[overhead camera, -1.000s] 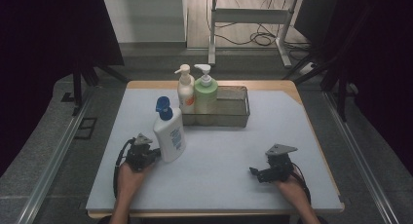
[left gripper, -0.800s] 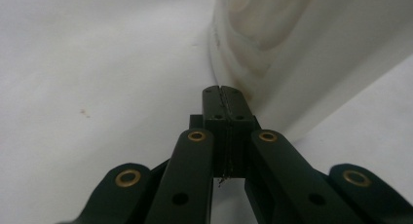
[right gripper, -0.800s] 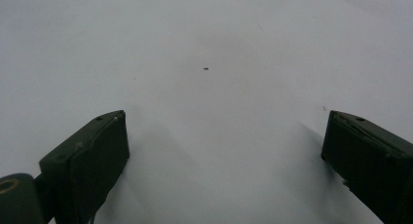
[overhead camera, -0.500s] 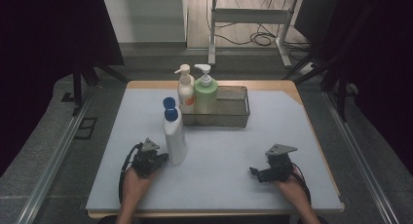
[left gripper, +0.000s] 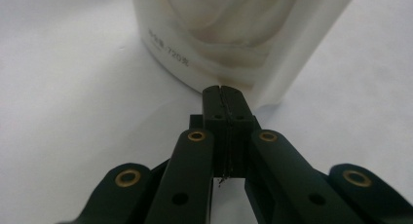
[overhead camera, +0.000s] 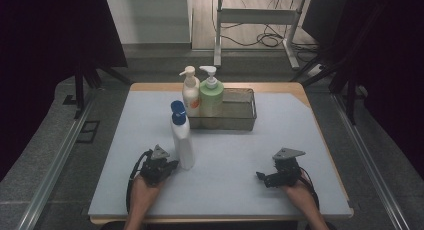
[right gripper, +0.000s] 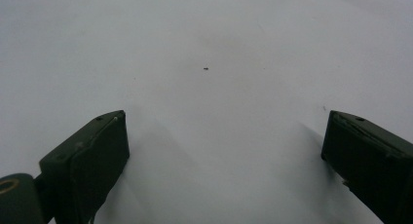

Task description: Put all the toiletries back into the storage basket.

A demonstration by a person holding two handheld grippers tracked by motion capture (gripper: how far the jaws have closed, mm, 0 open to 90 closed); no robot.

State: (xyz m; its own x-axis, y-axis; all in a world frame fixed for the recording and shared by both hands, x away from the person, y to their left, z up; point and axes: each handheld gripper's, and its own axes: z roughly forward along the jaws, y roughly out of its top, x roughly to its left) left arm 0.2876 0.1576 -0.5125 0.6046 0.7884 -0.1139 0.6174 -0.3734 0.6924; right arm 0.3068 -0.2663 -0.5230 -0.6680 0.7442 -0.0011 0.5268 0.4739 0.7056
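So the tall white bottle with the blue cap [overhead camera: 181, 140] is standing upright on the pale desk [overhead camera: 230, 190], left of the middle and a bit in front of the wire basket [overhead camera: 240, 112]. The left gripper [overhead camera: 172, 165] sits low on the desk right at the bottle's base, tips pointing at it. In the left gripper view its fingers [left gripper: 225, 100] are pressed flat together with nothing between them, and the tips are just at the foot of the bottle [left gripper: 229, 34]; can't really tell if they actually touch it or stop a hair short.

The right gripper [overhead camera: 260, 176] is well away on the right side of the desk, resting low, aimed toward the middle. Its fingers [right gripper: 92, 151] are spread wide apart over bare desk surface.

In the basket's left end there's a cream pump bottle [overhead camera: 190, 92] and a green pump bottle [overhead camera: 211, 95], side by side and upright.
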